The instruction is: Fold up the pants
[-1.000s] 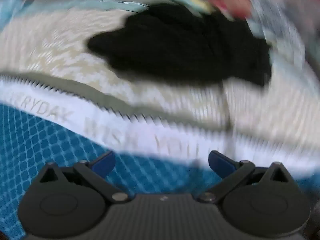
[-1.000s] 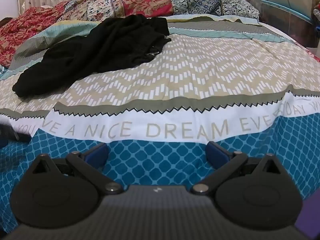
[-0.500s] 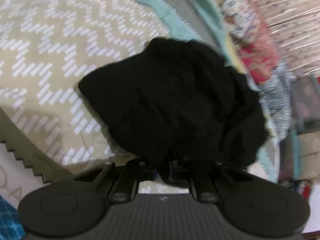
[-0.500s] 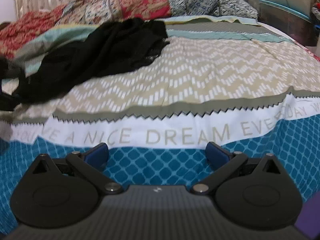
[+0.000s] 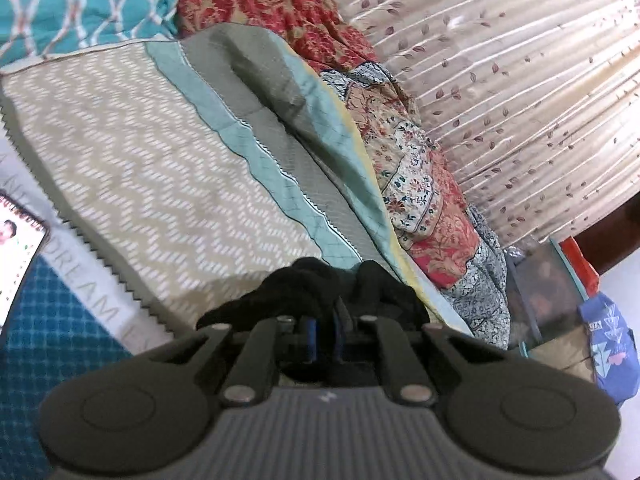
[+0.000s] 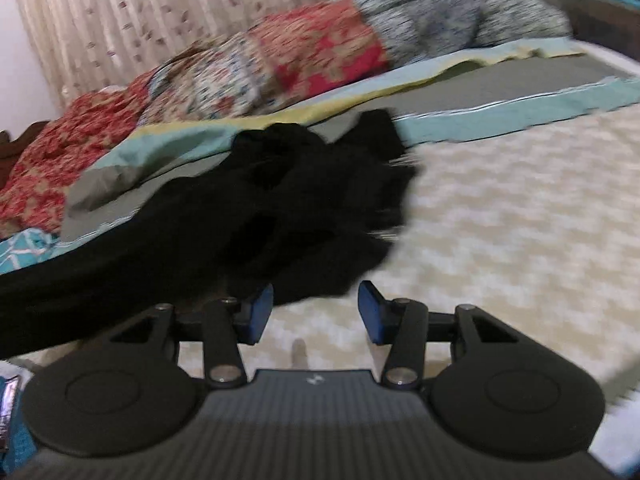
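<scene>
1. Since a second ago the left gripper [image 5: 324,338] has gone from wide open over the bed to clamped tight on a bunch of the black pants [image 6: 280,208], and the pants have been dragged out of their loose heap. The right gripper [image 6: 316,312] has come in close to the cloth.
2. The right gripper is about half open with its jaws closing; the pants' near edge lies just ahead of and touching its left pad, and whether cloth sits fully between the pads is hard to tell through the blur.
3. The pants lie on the bedspread [image 6: 520,220], just ahead and left of the right gripper, stretched away to its left.
4. Their long axis seems to run left to right across the right view; which end is the waist I cannot tell.
5. To do this step well, I judge the right gripper should pinch an edge matching the left's, then both pull apart to spread the pants flat.
</scene>
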`<state>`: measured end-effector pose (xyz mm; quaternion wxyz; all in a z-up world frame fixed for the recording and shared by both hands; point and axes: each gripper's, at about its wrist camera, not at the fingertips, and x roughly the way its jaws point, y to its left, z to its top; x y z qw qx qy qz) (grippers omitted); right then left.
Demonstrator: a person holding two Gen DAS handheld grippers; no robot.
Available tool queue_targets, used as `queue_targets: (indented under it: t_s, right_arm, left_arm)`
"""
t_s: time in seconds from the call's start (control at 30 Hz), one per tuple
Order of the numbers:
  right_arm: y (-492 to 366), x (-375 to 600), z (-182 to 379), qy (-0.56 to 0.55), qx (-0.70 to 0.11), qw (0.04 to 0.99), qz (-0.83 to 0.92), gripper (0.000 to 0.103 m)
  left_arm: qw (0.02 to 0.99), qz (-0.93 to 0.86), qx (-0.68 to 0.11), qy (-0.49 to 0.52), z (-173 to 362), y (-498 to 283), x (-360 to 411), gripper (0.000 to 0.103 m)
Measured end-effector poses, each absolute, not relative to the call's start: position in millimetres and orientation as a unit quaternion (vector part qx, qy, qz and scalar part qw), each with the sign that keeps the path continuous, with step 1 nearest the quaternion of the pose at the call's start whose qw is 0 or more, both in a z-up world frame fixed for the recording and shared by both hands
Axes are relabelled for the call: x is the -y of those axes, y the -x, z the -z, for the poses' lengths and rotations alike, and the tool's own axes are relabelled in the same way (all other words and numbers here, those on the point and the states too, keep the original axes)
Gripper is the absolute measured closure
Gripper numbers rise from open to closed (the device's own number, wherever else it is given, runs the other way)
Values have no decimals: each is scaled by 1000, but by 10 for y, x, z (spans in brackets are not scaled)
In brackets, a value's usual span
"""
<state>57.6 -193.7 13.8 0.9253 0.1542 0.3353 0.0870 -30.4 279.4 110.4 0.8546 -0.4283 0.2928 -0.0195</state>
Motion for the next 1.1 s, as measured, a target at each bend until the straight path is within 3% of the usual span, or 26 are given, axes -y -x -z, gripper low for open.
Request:
queue_targets:
  t_s: [0.13, 0.43, 0.47, 0.5, 0.53, 0.57, 0.7, 0.9, 1.0, 1.1]
  right_arm:
    - [-714, 1993, -12, -291, -376, 869, -135, 52]
    - [-1085, 2277, 406, -614, -373, 684, -122, 38]
    - [-1152, 2242, 427, -627, -375, 672, -121, 38]
    - [-1219, 2217, 428, -631, -378, 669, -110, 45]
    - [-1261, 2246, 400, -627, -376, 676, -93, 59]
    - [-1274, 2299, 315, -617, -365, 692, -80, 88]
    - [-1004, 2685, -245, -581, -292, 754, -90, 88]
    - [419, 3298, -1611, -355, -131, 916, -132, 88]
    - [1148, 3411, -1669, -262, -125, 951, -110, 87]
    - [1698, 3473, -1353, -223, -189, 954, -64, 80]
  left_arm:
    - [858, 9, -285, 428, -1151, 236, -2821, 96]
    - [865, 8, -275, 420, -1335, 192, -2846, 96]
    - [866, 5, -274, 419, -1369, 204, -2852, 96]
    - [866, 1, -274, 419, -1398, 220, -2858, 96]
    - [866, -2, -273, 419, -1416, 240, -2858, 96]
    - [866, -5, -272, 420, -1431, 260, -2859, 96]
    - [866, -3, -281, 414, -1407, 312, -2761, 96]
    - [857, 35, -326, 398, -1185, 214, -2367, 96]
    - [855, 40, -365, 366, -1068, 195, -2168, 96]
    - [855, 22, -401, 329, -938, 219, -2057, 96]
